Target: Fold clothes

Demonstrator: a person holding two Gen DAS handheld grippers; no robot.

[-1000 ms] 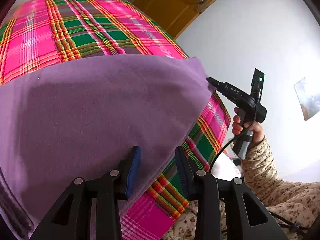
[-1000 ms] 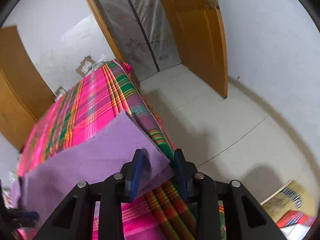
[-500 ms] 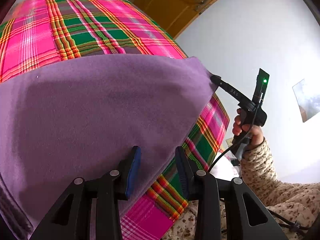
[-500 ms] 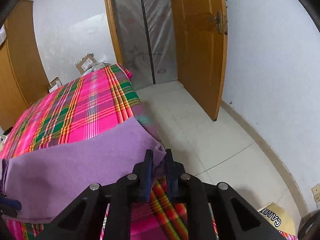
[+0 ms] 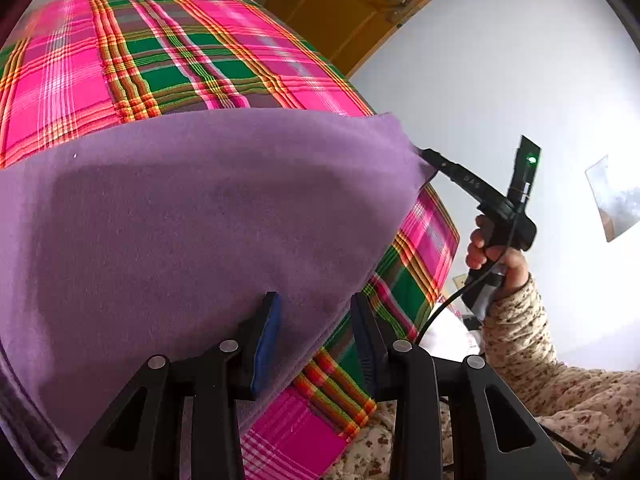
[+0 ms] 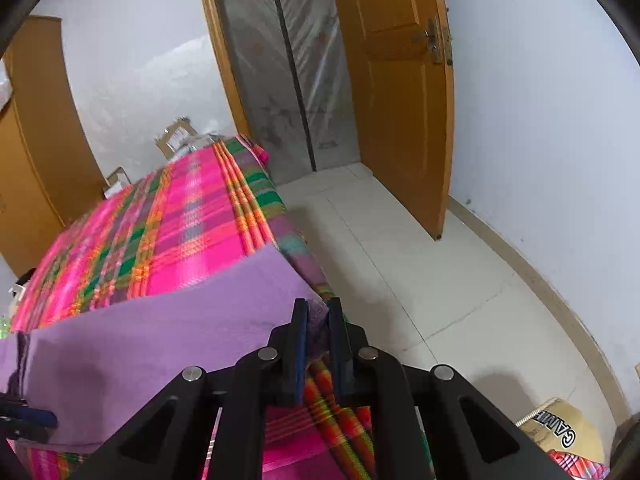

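The right tool (image 6: 318, 320) had just been closing and pinched a corner of the purple cloth (image 6: 168, 344) at the plaid bed's (image 6: 192, 216) edge. The left tool (image 5: 316, 320) stood apart over the cloth's near edge. A floor box (image 6: 560, 432) read "GAM".

1 purple cloth (image 5: 192, 232), 1 plaid blanket (image 5: 168, 52), 2 grippers (image 5: 316, 340).
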